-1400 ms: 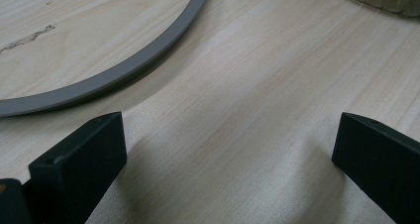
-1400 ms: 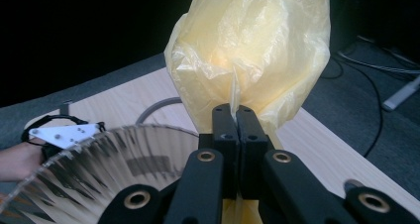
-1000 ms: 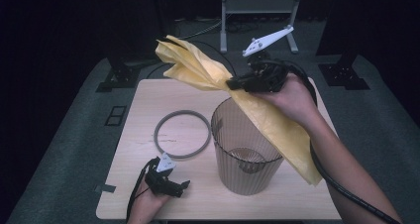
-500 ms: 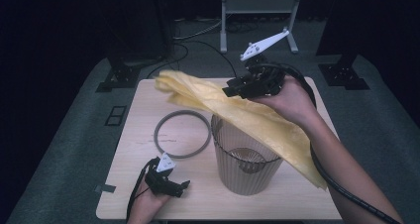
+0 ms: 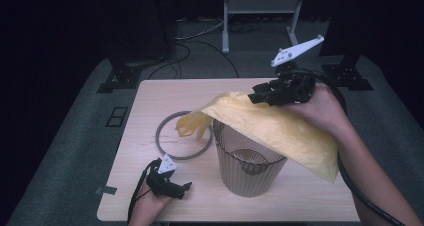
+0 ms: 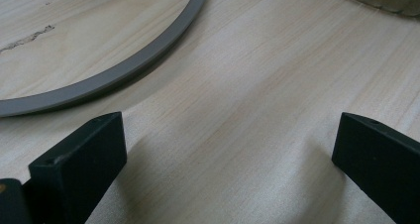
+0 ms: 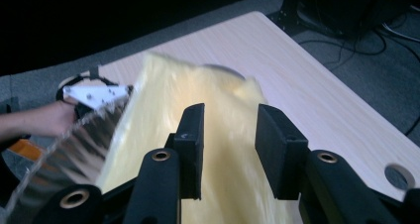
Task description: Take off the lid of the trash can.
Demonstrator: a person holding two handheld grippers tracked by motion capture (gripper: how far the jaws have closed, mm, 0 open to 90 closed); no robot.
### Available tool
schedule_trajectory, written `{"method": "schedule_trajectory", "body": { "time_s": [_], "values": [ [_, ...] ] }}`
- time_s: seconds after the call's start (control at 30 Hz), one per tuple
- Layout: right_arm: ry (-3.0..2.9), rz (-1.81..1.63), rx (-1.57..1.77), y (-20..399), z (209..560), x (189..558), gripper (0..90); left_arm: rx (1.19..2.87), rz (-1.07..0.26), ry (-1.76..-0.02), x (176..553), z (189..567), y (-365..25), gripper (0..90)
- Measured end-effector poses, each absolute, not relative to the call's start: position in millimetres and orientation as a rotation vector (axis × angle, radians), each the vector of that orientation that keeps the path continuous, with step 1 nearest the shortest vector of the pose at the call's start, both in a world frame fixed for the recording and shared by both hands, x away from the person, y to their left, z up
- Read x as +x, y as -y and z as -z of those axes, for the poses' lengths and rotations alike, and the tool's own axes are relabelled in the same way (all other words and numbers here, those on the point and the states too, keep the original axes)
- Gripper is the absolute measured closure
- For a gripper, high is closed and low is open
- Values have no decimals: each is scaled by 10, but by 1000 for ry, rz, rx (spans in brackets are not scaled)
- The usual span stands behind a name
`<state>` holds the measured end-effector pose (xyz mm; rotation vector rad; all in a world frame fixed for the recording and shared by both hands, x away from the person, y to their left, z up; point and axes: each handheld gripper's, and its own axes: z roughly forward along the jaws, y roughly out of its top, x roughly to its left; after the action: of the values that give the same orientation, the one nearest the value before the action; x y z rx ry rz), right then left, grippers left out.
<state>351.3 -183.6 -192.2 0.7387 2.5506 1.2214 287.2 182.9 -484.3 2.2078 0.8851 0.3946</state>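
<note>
The right gripper (image 5: 257, 97) hangs over the far rim of the ribbed bin (image 5: 248, 161), a grey three-cornered plate standing up behind it. Its jaws have just been opening, and the yellow bag (image 5: 280, 131) lies loose beneath them, draped across the bin's mouth and trailing down the right side. One crumpled corner of the bag droops left of the bin, over the grey ring (image 5: 170, 141) lying flat on the desk (image 5: 165, 93). Down at the near edge, the left gripper (image 5: 186, 187) rests low on the desk, just beside the ring, pointing toward the bin.
</note>
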Motion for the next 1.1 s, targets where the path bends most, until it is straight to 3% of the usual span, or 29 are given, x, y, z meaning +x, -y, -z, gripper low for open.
{"method": "schedule_trajectory", "body": {
  "time_s": [0.23, 0.63, 1.1],
  "values": [
    [-2617, -1130, 768, 1966, 2089, 3433, 648, 2209, -393, -882, 2875, 4843, -1827, 0],
    [-2751, -971, 683, 1688, 2304, 3446, 644, 2208, -391, -883, 2875, 4842, -1826, 0],
    [-2813, -895, 661, 1490, 2368, 3460, 555, 2208, -392, -883, 2875, 4843, -1826, 0]
  ]
}}
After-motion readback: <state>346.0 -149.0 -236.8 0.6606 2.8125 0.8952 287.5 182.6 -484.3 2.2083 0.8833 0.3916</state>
